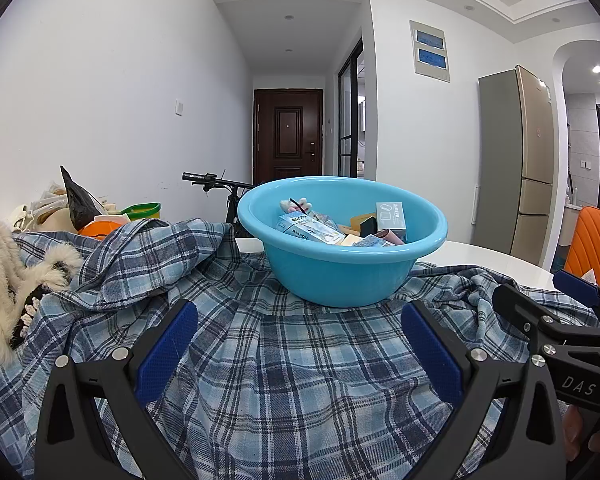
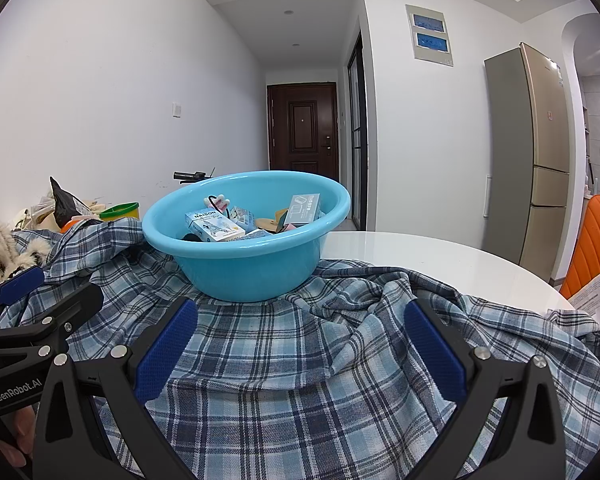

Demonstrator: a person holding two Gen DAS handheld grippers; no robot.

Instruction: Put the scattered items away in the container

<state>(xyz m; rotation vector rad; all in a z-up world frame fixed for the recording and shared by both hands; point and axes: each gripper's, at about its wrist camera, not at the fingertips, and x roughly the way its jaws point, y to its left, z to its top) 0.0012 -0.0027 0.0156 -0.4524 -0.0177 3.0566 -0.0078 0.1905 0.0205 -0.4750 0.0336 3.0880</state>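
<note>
A light blue plastic basin point(image 1: 342, 276) point(image 2: 244, 272) stands on a blue plaid shirt point(image 1: 284, 380) point(image 2: 300, 392) spread over a white table. Inside it lie several small boxes, among them a blue RAISON box point(image 1: 308, 229) point(image 2: 214, 224) and a grey box point(image 1: 391, 216) point(image 2: 305, 208). My left gripper point(image 1: 300, 332) is open and empty above the shirt, just in front of the basin. My right gripper point(image 2: 300, 332) is open and empty too, in front of the basin and to its right. Each gripper shows at the edge of the other's view.
A furry cream and black garment point(image 1: 4, 280) lies at the left. Behind it are a black bag point(image 1: 76, 200), a green-rimmed tub point(image 1: 142, 210) and an orange object. An orange chair point(image 1: 596, 248) stands at the right. The bare white tabletop point(image 2: 440, 260) shows right of the basin.
</note>
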